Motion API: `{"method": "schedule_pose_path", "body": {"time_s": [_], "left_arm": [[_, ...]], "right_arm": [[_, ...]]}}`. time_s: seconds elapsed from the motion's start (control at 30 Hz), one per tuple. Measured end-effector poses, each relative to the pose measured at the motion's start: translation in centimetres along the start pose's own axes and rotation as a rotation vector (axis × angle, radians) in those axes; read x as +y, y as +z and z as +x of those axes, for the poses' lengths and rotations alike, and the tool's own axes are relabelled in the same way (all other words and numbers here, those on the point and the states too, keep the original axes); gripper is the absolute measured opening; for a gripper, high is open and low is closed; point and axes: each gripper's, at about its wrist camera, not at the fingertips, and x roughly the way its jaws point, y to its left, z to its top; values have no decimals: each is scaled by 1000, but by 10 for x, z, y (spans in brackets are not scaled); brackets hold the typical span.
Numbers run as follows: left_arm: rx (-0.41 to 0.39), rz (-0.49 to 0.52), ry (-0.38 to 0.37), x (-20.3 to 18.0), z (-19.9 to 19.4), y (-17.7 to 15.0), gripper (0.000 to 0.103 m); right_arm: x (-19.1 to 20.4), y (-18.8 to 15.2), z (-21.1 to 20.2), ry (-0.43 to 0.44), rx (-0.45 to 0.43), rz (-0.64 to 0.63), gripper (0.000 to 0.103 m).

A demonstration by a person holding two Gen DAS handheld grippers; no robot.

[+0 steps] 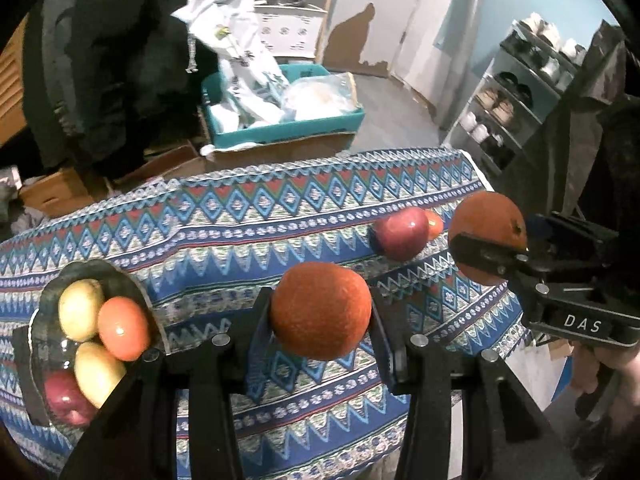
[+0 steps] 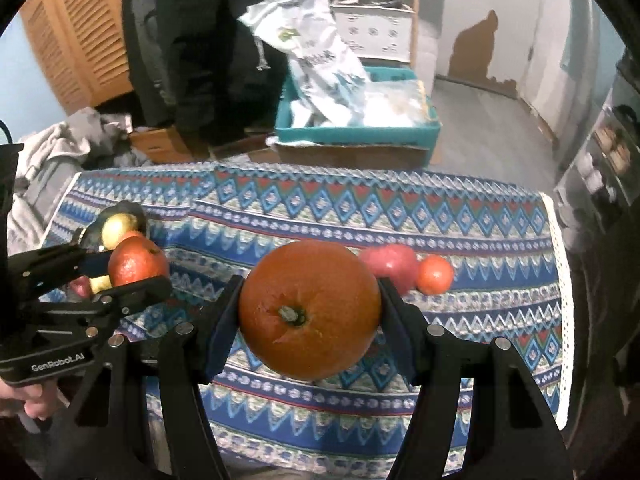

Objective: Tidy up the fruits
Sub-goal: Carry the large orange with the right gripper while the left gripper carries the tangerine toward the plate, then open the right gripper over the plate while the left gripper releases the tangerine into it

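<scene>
My left gripper (image 1: 320, 316) is shut on a small orange (image 1: 320, 314), held above the patterned tablecloth (image 1: 224, 224). My right gripper (image 2: 310, 312) is shut on a larger orange (image 2: 310, 310), stem end toward the camera. Each gripper also shows in the other view: the right gripper (image 1: 490, 236) at the right edge, the left gripper (image 2: 136, 270) at the left edge. A dark glass bowl (image 1: 104, 276) at the table's left holds yellow apples (image 1: 80, 308), a red apple (image 1: 64, 400) and a tomato-like fruit (image 1: 122, 328). A red apple (image 2: 390, 264) and a small orange fruit (image 2: 436, 274) lie on the cloth at the right.
Beyond the table's far edge stands a teal box (image 2: 356, 132) stuffed with plastic bags on cardboard cartons. Dark hanging clothes (image 1: 100, 60) fill the far left. A shoe rack (image 1: 516, 96) stands at the right. A wooden shelf (image 2: 372, 20) is at the back.
</scene>
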Motion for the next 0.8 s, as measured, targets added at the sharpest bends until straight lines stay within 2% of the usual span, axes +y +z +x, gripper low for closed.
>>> {"method": "schedule_pose_path", "body": {"time_s": [0.4,0.57,0.8], "left_arm": [[-21,-103,63,67,-26,-20,46],[-33,-146,132,101,-34,-29,46],[-31,-220,171,146,-42,-40,46]], "right_arm": [[63,17,17,89,25,-81,65],[93,25,26,128,36,-106,65],[130,34,46,176,56,-138,65]]}}
